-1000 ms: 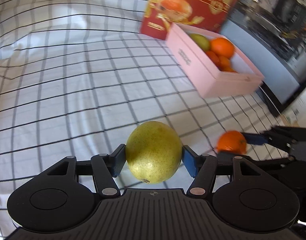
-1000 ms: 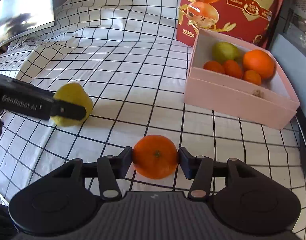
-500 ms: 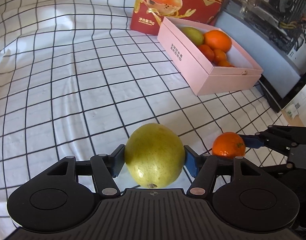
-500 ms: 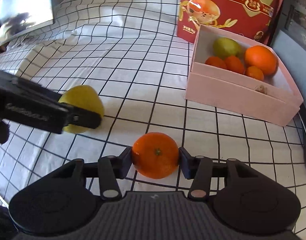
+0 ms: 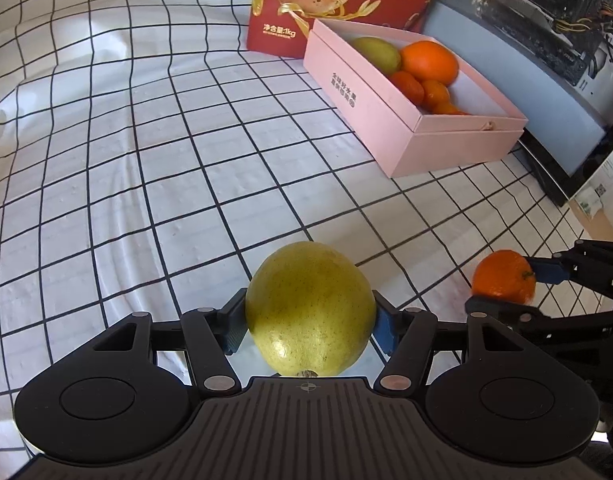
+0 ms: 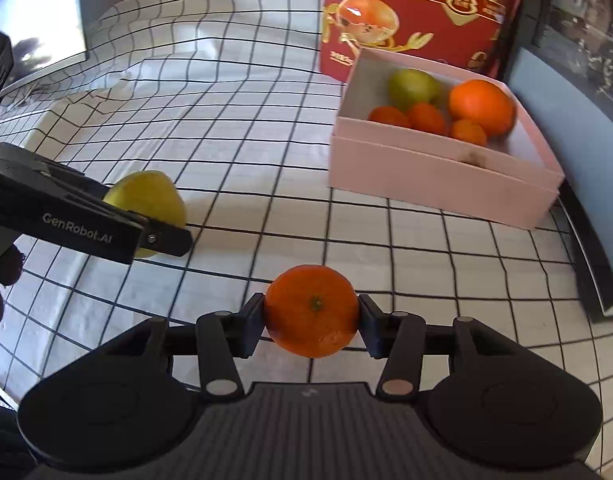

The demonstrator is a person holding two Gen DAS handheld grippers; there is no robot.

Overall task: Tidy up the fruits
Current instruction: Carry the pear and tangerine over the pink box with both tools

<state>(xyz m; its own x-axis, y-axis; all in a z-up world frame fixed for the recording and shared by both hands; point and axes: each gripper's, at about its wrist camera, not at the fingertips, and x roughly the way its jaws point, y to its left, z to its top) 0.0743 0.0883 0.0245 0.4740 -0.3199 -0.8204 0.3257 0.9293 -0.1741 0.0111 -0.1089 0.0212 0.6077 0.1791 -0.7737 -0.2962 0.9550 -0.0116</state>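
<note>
Pear (image 5: 310, 308) clamped between the left gripper (image 5: 308, 326) jaws, above the checked cloth (image 5: 146, 160). Right gripper (image 6: 311, 322) jaws clamped on a tangerine (image 6: 311, 311). Pink box (image 6: 438, 180) ahead of both jaw pairs, holding a pear and several oranges; red carton (image 6: 418, 12) behind it.

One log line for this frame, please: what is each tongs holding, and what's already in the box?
left tongs: shut on pear | right tongs: shut on orange | pink box: one pear, four oranges | both fruits outside box
</note>
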